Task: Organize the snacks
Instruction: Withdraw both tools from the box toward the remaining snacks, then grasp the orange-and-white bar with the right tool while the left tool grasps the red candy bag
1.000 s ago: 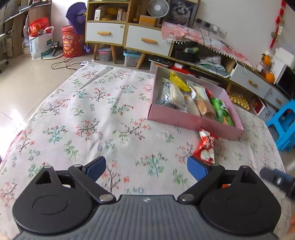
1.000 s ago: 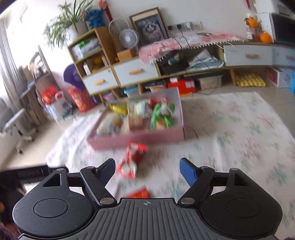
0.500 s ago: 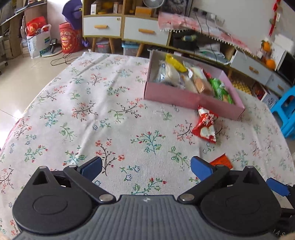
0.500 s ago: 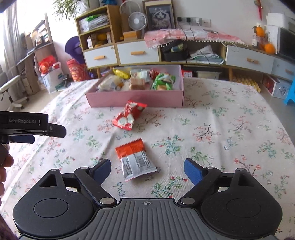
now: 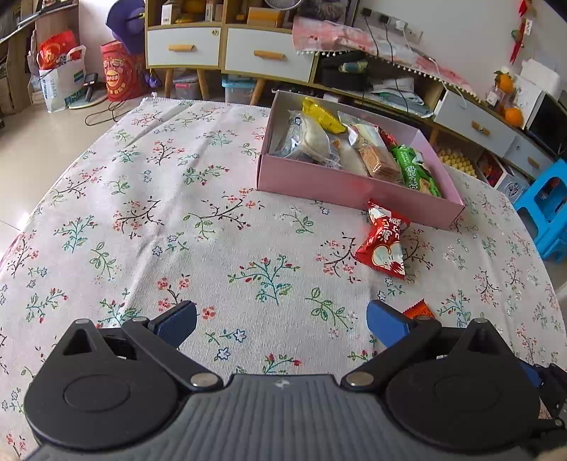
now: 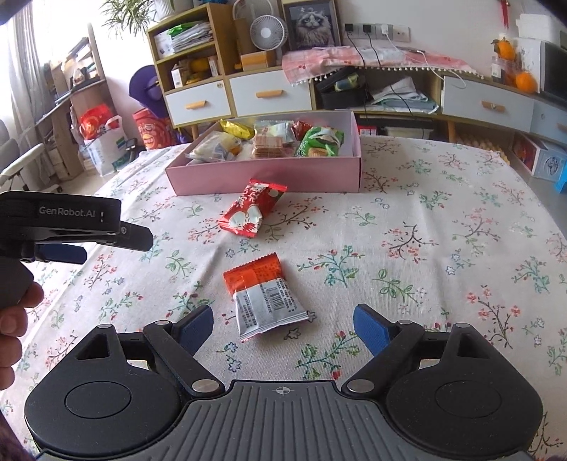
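The orange-and-silver snack packet (image 6: 264,296) lies on the counter (image 6: 443,212) just ahead of the right claw (image 6: 283,324), whose jaws stand apart and empty. Its long axis runs away toward the pink box (image 6: 265,175). The left claw (image 5: 280,321), also apart and empty, sits farther from the packet.

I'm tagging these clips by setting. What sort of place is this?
Most likely a home living room: a floral-clothed table holding a pink snack box, a drawered sideboard with a desk fan, and a framed cat picture.

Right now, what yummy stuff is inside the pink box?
The pink box holds a yellow packet, a pale clear-wrapped snack, brown biscuits, a green packet and a bit of red wrapper. Anything underneath them is covered.
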`<action>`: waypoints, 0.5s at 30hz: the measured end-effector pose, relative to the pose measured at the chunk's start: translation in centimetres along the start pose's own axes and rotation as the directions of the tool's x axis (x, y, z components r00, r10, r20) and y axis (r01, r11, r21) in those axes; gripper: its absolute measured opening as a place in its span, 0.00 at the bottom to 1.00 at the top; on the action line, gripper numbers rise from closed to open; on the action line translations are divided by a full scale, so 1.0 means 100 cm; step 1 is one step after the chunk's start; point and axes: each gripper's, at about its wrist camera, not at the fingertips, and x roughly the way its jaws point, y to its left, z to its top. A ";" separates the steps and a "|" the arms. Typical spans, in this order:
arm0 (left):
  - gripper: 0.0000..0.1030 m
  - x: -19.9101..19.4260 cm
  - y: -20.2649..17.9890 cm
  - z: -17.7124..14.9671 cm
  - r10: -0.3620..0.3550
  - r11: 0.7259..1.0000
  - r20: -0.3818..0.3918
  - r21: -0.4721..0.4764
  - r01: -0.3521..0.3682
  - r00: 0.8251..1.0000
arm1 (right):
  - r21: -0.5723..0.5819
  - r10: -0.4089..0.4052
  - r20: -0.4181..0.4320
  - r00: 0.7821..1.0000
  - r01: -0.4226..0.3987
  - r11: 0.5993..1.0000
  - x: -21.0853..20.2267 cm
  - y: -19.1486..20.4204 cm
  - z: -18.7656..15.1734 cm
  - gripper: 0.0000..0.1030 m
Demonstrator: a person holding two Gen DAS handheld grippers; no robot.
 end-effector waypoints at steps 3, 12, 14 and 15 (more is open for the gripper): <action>0.99 0.000 0.002 0.000 0.003 1.000 -0.008 -0.003 -0.003 1.000 | -0.005 0.018 0.002 1.000 -0.018 1.000 0.002 0.001 0.000 0.86; 0.99 0.001 0.010 0.001 0.009 1.000 -0.017 -0.013 -0.009 1.000 | -0.048 0.040 -0.033 0.999 -0.041 0.998 0.029 0.005 0.005 0.86; 0.99 0.002 0.012 0.001 0.007 1.000 -0.019 -0.022 -0.007 1.000 | -0.053 0.041 -0.034 0.999 -0.042 0.998 0.034 0.007 0.007 0.86; 0.99 0.002 0.013 0.001 0.006 1.000 -0.019 -0.025 -0.006 1.000 | -0.059 0.039 -0.034 0.999 -0.041 0.997 0.036 0.008 0.008 0.86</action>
